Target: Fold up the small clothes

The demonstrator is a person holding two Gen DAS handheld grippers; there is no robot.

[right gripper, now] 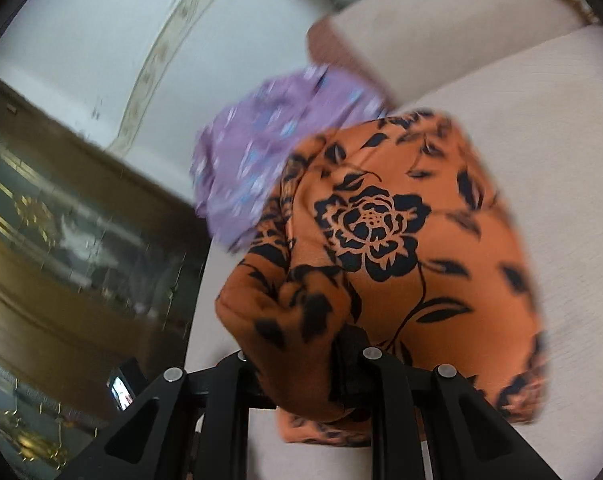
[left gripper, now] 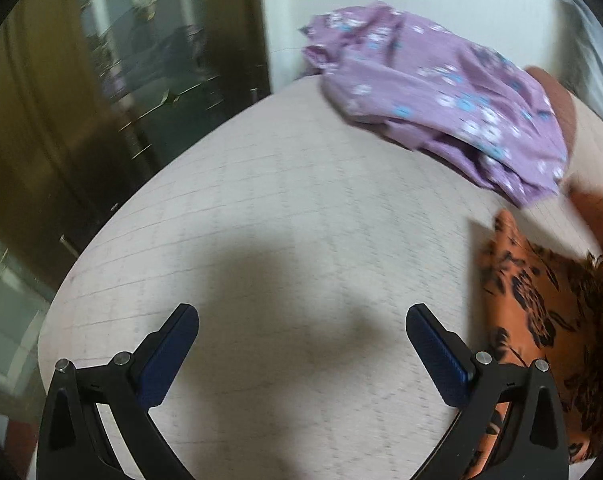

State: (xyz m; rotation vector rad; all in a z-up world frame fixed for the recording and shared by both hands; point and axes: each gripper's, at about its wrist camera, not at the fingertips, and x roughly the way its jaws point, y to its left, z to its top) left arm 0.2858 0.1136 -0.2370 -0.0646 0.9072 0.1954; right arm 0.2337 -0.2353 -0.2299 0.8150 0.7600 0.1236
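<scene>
At the lower middle of the frame, my right tongs (right gripper: 333, 364) pinched the orange cloth (right gripper: 401, 232); my left tongs (left gripper: 301, 354) stood wide over the cushion (left gripper: 281, 208).

Soft indoor light, both views blurred.
A dark shadow (left gripper: 277, 280) pools at lower centre; glare upper right, fisheye rims black and curved.

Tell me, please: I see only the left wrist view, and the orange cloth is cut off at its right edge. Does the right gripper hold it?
Observer: Yes. The right gripper is shut on the orange cloth; the fabric bunches around its fingers.
Operator: Where is the purple garment from that side?
Observer: The purple garment lies beyond the orange cloth, which partly hides it.
Operator: Do they touch?
Observer: I cannot tell; that edge is blurred.
</scene>
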